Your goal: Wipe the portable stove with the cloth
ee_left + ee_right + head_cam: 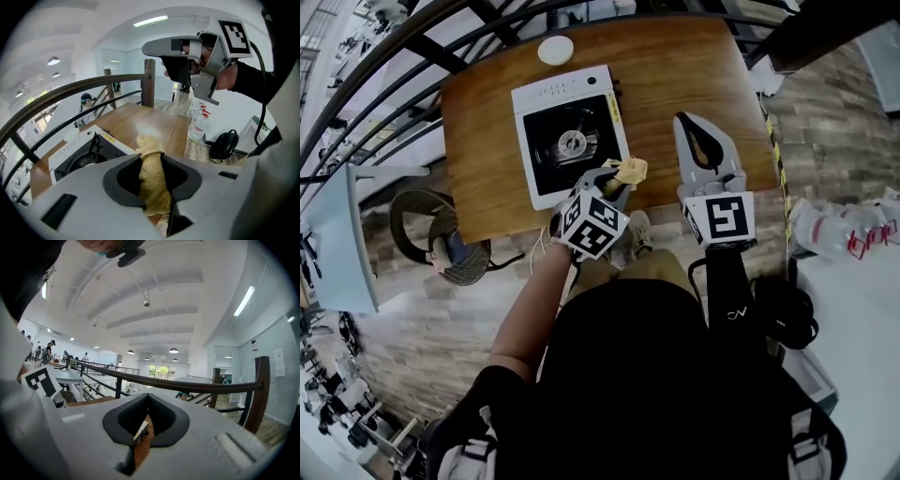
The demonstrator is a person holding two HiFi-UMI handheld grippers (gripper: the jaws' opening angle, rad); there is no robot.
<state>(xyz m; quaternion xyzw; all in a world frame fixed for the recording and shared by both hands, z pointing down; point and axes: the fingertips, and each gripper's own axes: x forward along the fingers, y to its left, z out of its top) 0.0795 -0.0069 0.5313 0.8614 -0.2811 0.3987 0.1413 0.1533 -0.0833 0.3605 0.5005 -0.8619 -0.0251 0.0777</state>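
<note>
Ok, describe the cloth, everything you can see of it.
The cloth is yellow, with a coarse, nubbly weave. It is bunched into a narrow roll and pinched between the jaws of the left claw, one crumpled end poking out past the tips. It is held over the wooden table, just off the near right corner of the stove. Only the claw visibly touches it.

Large open office hall: mezzanine railing (180, 386), ceiling strip lights (243, 301).
</note>
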